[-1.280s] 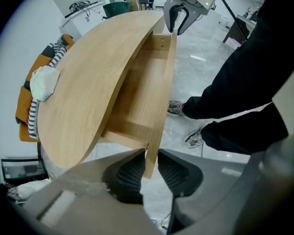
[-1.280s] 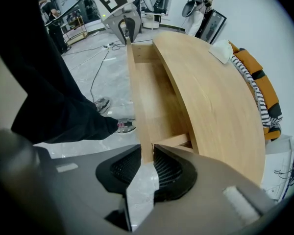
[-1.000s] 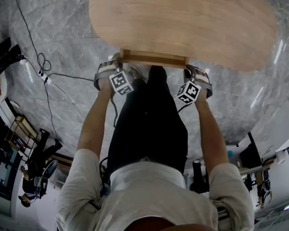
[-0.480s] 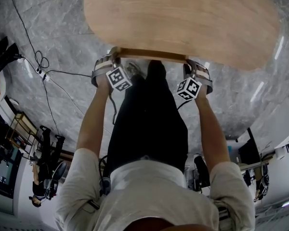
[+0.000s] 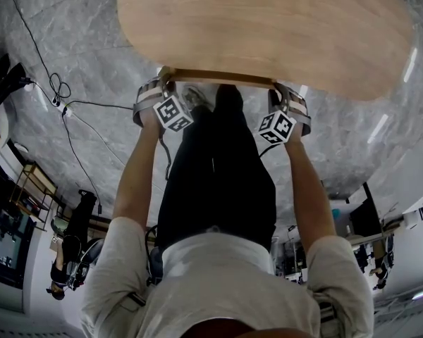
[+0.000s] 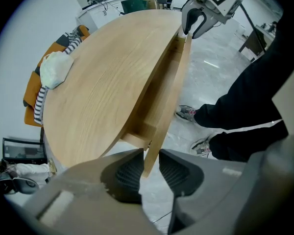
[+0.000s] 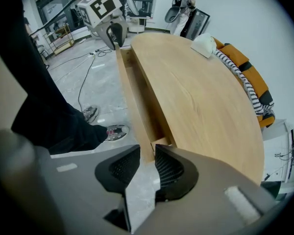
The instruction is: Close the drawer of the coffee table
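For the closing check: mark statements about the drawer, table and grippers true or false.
The drawer is pulled far out. False: only a narrow strip shows beyond the edge of the table.
The drawer front stands between the jaws of the left gripper. True; they have just been opening.
The right gripper hangs away from the drawer. False: its jaws, just opening too, straddle the front's other end.
A white bundle lies on the tabletop. True.

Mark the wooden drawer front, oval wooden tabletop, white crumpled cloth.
Wooden drawer front [image 6: 169, 94]: left gripper view, mid-panel.
Oval wooden tabletop [image 6: 103, 87]: left gripper view, centre.
White crumpled cloth [image 6: 56, 68]: left gripper view, middle.
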Demonstrator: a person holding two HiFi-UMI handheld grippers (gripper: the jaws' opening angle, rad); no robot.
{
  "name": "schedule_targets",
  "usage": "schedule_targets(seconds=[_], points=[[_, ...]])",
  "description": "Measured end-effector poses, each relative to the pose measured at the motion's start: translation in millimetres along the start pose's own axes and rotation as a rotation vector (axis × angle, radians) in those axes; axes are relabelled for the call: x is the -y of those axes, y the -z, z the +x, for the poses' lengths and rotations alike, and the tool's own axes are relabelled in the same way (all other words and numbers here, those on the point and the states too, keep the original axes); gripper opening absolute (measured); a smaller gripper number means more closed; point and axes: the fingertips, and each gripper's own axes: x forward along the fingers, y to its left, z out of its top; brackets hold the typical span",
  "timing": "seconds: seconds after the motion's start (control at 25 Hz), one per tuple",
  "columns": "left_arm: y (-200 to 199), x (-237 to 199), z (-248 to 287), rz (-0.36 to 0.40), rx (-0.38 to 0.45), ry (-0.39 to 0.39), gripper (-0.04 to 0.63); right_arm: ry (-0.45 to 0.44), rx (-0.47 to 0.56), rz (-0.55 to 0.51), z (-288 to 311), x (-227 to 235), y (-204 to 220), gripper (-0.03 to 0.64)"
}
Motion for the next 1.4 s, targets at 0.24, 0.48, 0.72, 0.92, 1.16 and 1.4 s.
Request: schedule_targets(seconds=[0.24,0.48,0.72,0.92,1.16,1.4], points=[[-2.6,-2.6,0.0,-0.019,-0.006,0.005,0.121,0.012,-0.01,0.083,-0.1,5.2,1.3,0.107],[-6.2,-9.9,0.7,-0.107,0.012,-0.017,0.13,0.033,0.005,0.199,-2.3,13.4,-1.9,0.114],[-6.0,-21.6,2.4,-0.214,0.04,-0.071,0.144,0.065,0.007,0.553,3.7,20.3,-0.1,0.133],[-7.4,-35.6,-1.1,-0.428,0.04,-0.137,0.17,0.076,0.035,0.89,4.0,31.4,2.0,0.132],[2.7,-39.8,4.0,-1.013,0.041,-0.134,0.19,-0.072,0.194,1.544,15.2,28.4,-4.6,0.005],[6.3,-44.2,-0.8,-1.663,0.118,0.001,0.02,-0.035,0.227,1.739,19.4,32.3,2.5,0.005]])
